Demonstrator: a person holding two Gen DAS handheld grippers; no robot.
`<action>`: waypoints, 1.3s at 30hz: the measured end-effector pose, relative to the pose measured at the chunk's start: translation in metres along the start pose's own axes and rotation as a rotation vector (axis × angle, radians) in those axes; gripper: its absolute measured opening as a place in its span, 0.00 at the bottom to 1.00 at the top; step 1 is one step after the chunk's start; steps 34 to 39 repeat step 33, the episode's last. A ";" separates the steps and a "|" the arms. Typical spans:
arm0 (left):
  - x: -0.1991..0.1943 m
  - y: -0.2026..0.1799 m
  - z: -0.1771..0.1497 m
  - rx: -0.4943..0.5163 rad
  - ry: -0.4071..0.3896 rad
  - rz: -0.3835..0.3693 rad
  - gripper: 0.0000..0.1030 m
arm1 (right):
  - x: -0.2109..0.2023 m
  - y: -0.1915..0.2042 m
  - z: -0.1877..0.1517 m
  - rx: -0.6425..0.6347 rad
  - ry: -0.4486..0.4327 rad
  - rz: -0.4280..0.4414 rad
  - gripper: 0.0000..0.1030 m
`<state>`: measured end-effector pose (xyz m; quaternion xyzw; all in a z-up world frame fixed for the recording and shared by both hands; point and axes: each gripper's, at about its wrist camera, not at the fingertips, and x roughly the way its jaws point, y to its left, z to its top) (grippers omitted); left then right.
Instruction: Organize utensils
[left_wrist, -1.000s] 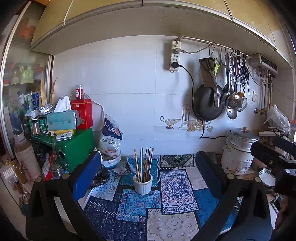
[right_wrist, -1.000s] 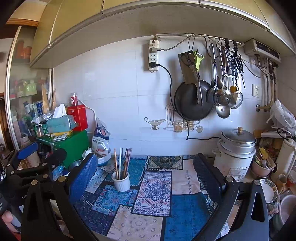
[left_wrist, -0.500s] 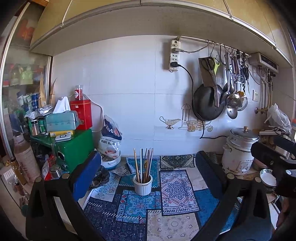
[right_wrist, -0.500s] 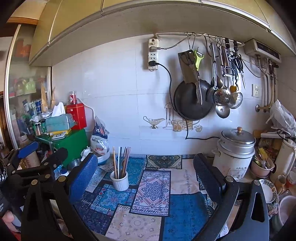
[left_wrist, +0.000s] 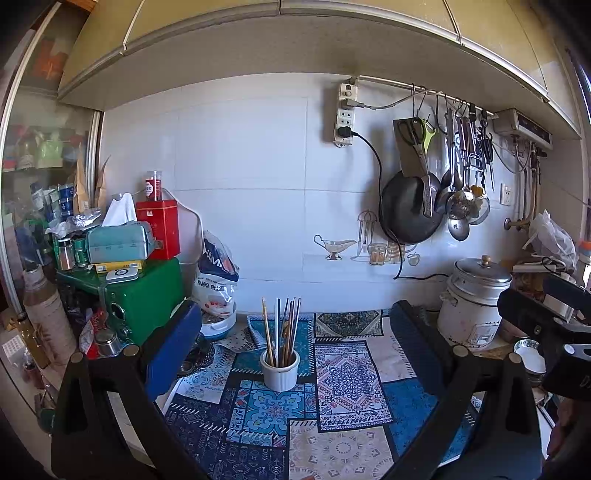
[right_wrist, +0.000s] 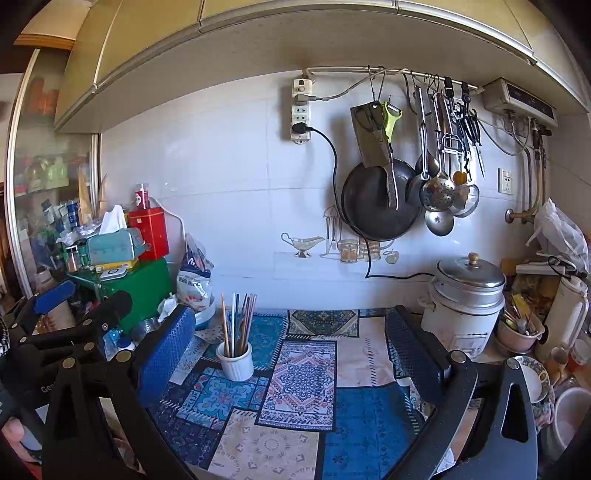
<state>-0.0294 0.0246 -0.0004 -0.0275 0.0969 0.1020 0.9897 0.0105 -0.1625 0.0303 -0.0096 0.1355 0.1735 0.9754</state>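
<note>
A white ribbed cup (left_wrist: 279, 372) holding several chopsticks (left_wrist: 283, 328) stands on the patterned mat (left_wrist: 332, 413); it also shows in the right wrist view (right_wrist: 235, 360). My left gripper (left_wrist: 291, 350) is open and empty, held back above the mat with the cup between its fingers in the view. My right gripper (right_wrist: 291, 347) is open and empty, to the right of the cup. A pink bowl of utensils (right_wrist: 519, 330) sits at the far right. Ladles and a strainer (right_wrist: 437, 195) hang on the wall rail.
A rice cooker (right_wrist: 463, 295) stands at the back right. A green box (left_wrist: 144, 295) with a tissue box and red tin is at the left. A black pan (left_wrist: 410, 210) and cleaver hang on the wall. Plates (right_wrist: 532, 376) are at the right edge.
Both views have shifted only slightly; the cup sits a little further left in the right wrist view. Both grippers stay open and empty.
</note>
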 end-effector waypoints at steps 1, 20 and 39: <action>0.000 0.000 0.000 -0.001 0.001 -0.001 0.99 | 0.000 0.000 0.000 0.000 0.000 -0.001 1.00; -0.001 0.001 0.003 -0.014 0.009 -0.020 0.99 | 0.005 0.001 0.003 0.001 0.000 0.002 1.00; 0.027 -0.004 0.003 0.001 0.018 -0.006 0.99 | 0.033 -0.002 0.006 0.001 0.021 0.012 1.00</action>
